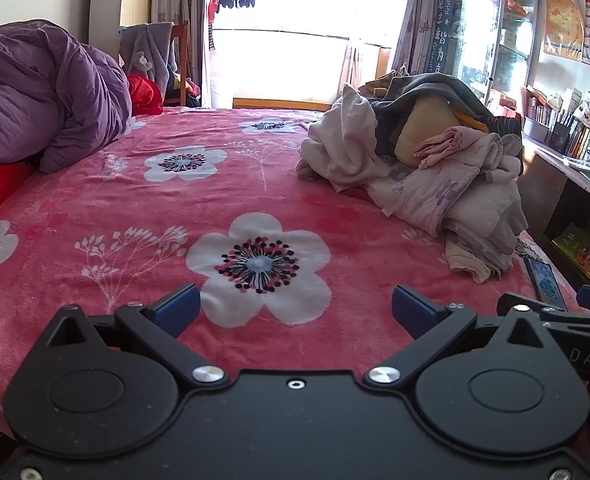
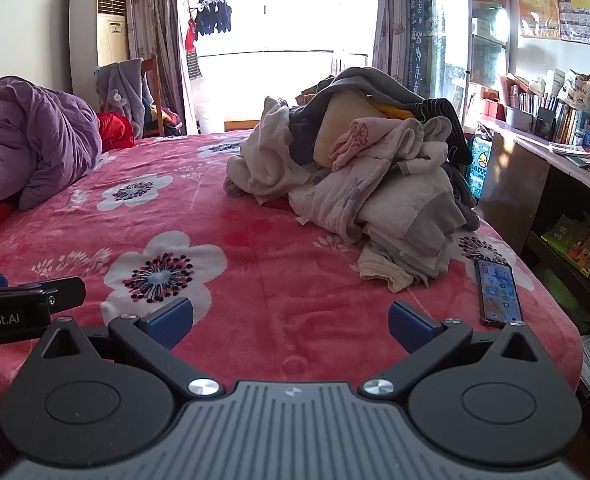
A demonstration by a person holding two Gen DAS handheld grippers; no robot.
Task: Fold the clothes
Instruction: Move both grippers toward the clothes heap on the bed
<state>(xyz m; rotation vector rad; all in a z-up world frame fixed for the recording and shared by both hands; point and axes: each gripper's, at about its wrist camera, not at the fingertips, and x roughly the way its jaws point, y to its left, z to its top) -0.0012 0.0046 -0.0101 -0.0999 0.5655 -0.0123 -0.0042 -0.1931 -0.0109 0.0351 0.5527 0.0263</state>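
Both claws, left claw (image 1: 295,308) and right claw (image 2: 289,322), are hovering released over the bed (image 1: 215,200), clothes pile (image 2: 375,184) sitting at frame's upper right.

My 2 grippers sit side by side at the near edge of the bed (image 1: 215,200), left gripper (image 1: 295,312) beside right gripper (image 2: 289,322). The clothes pile (image 2: 375,176) lies ahead to my right, a phone (image 2: 499,292) just before it. A bunched quilt (image 1: 35,96) lies far left.
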